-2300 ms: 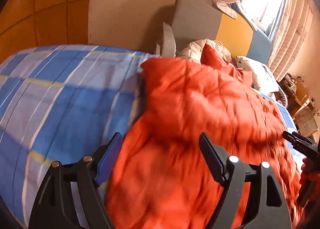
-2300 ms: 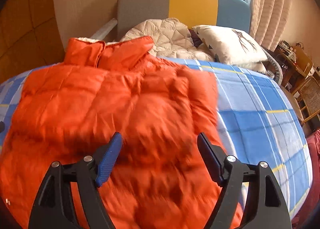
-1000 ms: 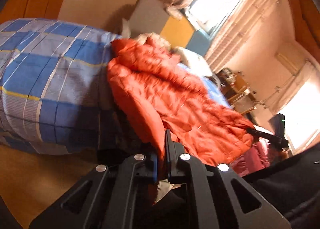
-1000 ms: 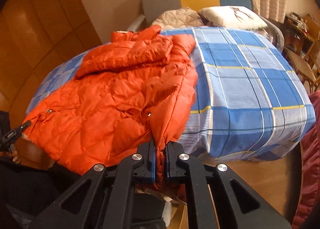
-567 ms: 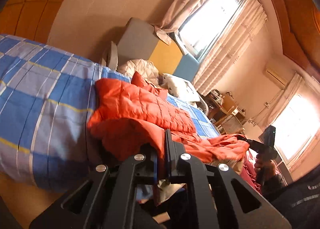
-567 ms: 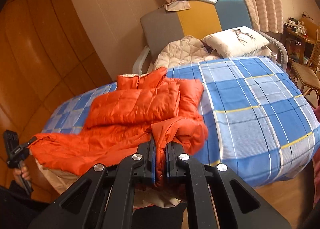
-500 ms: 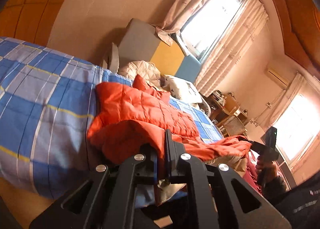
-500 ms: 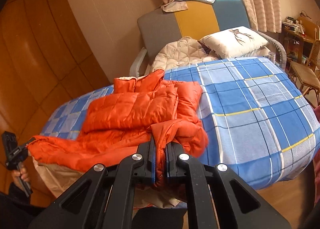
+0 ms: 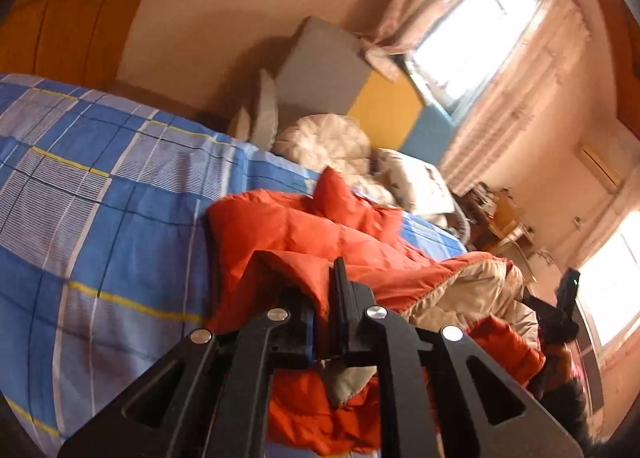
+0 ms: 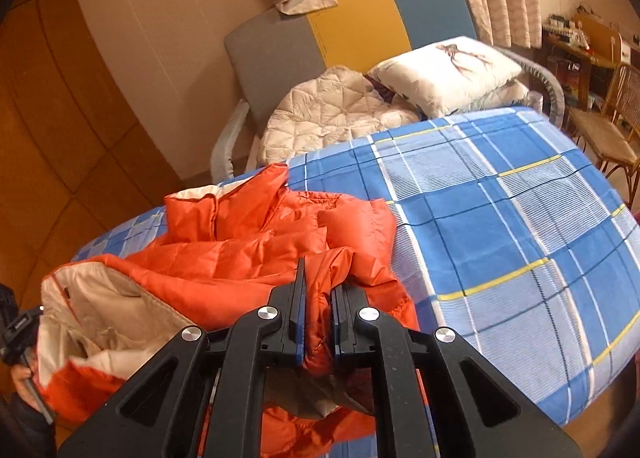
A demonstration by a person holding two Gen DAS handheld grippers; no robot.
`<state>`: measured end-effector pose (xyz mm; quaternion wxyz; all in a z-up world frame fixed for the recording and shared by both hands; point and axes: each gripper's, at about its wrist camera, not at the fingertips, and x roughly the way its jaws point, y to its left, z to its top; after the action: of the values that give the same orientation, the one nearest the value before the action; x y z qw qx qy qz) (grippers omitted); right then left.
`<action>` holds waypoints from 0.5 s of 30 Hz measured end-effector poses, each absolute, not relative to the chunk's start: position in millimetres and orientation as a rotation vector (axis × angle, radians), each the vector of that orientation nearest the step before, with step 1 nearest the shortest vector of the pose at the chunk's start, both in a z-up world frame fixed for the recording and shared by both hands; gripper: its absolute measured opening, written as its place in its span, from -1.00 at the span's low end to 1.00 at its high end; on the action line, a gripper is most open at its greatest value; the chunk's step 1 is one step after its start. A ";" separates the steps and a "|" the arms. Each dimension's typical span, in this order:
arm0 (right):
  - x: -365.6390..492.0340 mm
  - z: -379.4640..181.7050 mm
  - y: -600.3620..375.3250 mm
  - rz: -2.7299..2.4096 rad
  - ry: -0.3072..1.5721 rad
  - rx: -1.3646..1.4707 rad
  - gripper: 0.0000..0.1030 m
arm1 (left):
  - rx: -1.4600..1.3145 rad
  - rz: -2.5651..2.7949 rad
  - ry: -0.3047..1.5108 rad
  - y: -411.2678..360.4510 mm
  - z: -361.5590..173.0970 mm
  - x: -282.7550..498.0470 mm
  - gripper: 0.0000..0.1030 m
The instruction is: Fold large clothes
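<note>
An orange puffer jacket (image 10: 256, 250) with a beige lining (image 10: 116, 298) lies on the bed with a blue plaid sheet (image 10: 520, 226). Its sleeves are folded over the chest and its collar points to the headboard. My right gripper (image 10: 318, 278) is shut on the jacket's bottom hem and holds it lifted above the body. My left gripper (image 9: 330, 282) is shut on the other hem corner of the jacket (image 9: 300, 230). The lifted hem sags between them, lining (image 9: 472, 294) showing. The right gripper appears at the right of the left wrist view (image 9: 566, 298).
A beige quilt (image 10: 332, 114) and a white pillow (image 10: 448, 70) lie at the head of the bed against a grey, yellow and blue headboard (image 10: 352, 26). A wicker chair (image 10: 612, 118) and a cluttered desk (image 10: 580, 34) stand right of the bed. Curtains hang at the window.
Both grippers have carried the jacket's hem up and forward over its body, toward the collar. The hem has turned over more and the beige lining now shows.
</note>
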<state>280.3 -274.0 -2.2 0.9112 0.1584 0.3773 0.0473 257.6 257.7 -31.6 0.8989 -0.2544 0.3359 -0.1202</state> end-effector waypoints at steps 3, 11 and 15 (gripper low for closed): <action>300.3 -7.9 -274.9 0.077 0.789 0.336 -0.53 | -0.526 -0.222 0.735 257.5 -39.7 288.8 -0.54; 308.8 -4.7 -289.7 0.085 0.716 0.448 0.62 | -0.610 -0.200 0.687 272.9 -41.4 305.3 0.71; 291.2 -14.1 -299.5 0.075 0.723 0.444 0.62 | -0.603 -0.180 0.673 286.7 -49.2 287.7 0.74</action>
<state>291.2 -299.5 -14.1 0.9106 0.2154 0.3509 0.0363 287.7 286.7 -49.2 0.8958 -0.2908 0.3247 -0.0868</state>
